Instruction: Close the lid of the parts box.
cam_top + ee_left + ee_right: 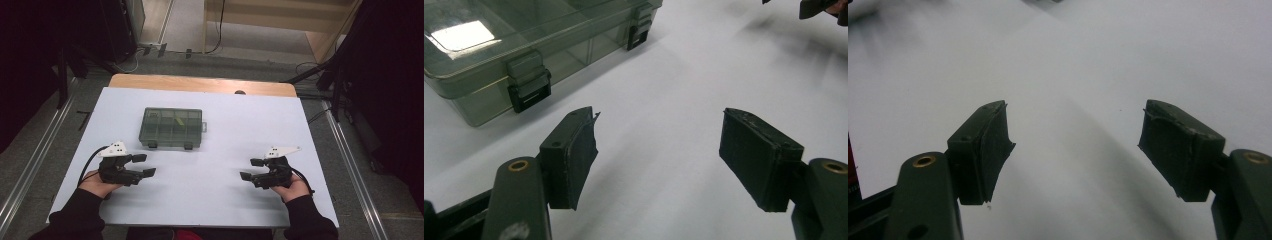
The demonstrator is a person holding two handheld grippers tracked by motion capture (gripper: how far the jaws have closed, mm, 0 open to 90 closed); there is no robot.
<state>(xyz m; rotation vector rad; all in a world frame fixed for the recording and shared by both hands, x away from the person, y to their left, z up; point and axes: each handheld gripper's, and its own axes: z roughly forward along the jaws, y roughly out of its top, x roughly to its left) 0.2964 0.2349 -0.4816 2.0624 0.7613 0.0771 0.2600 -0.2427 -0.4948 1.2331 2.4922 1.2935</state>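
Centrally, beyond both grippers, a smoky see-through plastic box (172, 128) is seen on the white table (210, 180), lid latched, compartments holding something greenish. The left gripper (142, 165) and right gripper (251, 169) are held wide apart-jawed, empty.

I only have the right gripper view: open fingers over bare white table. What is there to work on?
Observer: A closed translucent compartment box lies mid-table, left of centre.
Operator: Is anything touching it?
Observer: No. The left gripper is open and apart from the box, on its front side.
Operator: Latches?
Observer: There are two dark latches on the front, and both look fastened.
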